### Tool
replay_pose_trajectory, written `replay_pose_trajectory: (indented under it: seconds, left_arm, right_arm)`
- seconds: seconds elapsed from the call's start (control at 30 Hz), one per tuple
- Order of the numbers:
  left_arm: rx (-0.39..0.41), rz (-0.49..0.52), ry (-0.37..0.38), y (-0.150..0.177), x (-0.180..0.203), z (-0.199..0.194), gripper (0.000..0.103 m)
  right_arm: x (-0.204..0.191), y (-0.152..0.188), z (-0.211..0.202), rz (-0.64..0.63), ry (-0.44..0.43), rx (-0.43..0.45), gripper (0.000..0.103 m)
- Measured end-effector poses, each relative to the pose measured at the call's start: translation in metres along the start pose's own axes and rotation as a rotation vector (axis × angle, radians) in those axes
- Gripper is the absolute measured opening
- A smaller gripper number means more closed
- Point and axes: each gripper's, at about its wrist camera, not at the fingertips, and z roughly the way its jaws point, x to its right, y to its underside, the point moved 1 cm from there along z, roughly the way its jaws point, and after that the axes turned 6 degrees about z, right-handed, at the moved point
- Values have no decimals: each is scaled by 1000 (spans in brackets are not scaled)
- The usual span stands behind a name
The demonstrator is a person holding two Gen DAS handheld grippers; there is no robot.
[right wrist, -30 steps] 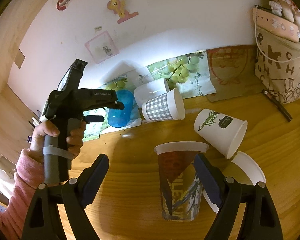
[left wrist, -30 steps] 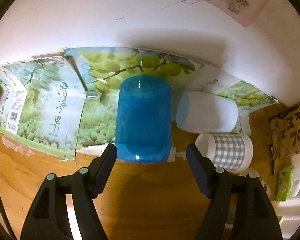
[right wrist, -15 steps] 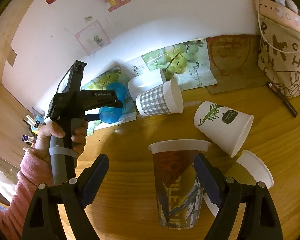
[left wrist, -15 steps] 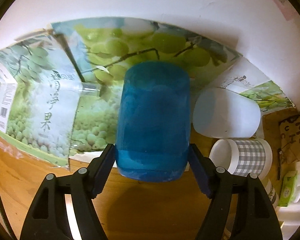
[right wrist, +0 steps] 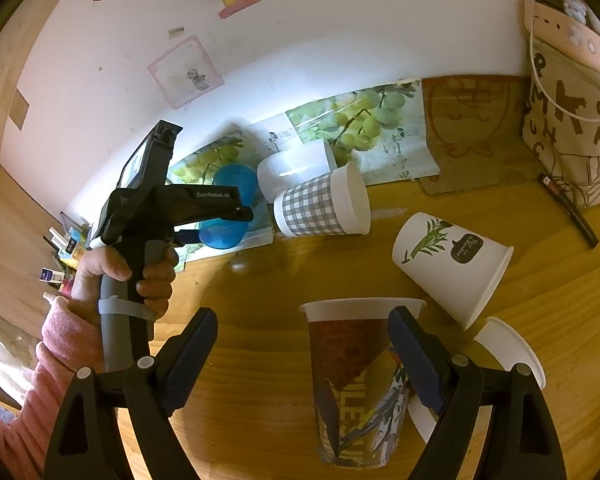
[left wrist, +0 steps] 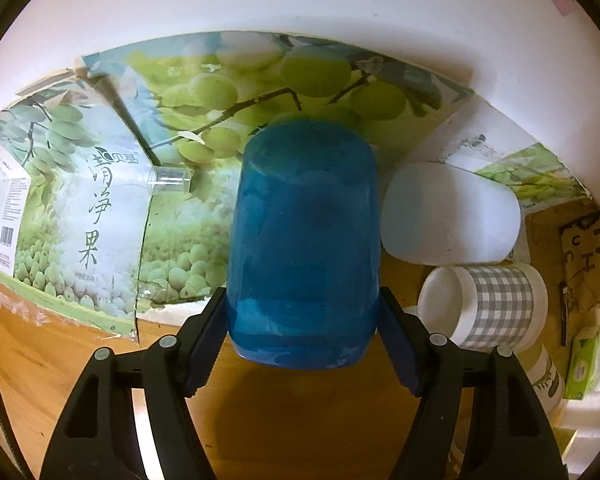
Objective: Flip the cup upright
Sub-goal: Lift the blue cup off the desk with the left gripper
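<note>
**Blue cup pinched near its rim, ready to be turned over**

The blue cup [left wrist: 303, 240] stands mouth-down at the back of the bench [left wrist: 292, 408], partly on the grape-print cardboard [left wrist: 112, 216] that lies against the wall. The left hand-held gripper [left wrist: 303, 320] has its two pads pressed against opposite sides of the cup, low down near the rim. The right hand-held gripper [right wrist: 300, 356] is spread wide and holds nothing; a printed paper cup [right wrist: 356, 380] stands upright between its fingers without clear contact.

The blue cup looks like translucent hard plastic: probably light, fairly stiff, and smooth enough to slip. A low grip suits the turn, but the tall body will swing, so firm, even pressure seems wise. A frosted white cup [left wrist: 452, 212] and a checked cup [left wrist: 496, 300] lie on their sides just beside it, leaving little room on that side.
</note>
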Motion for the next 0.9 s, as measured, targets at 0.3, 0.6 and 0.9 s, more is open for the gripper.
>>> replay_pose_trajectory:
  seconds: [0.3,0.6,0.9]
  left_arm:
    - [18,21,5,16,11,-34,74]
    - [48,34,-1,59,19,-76,74]
    - [78,24,8,126,9,-120,74]
  right_arm:
    - [-10,3,-11,-24,-6,11,88]
    - [-22,19,-43,-64,-22,43,88]
    - [-26,50,-86,-96,-36,76,88]
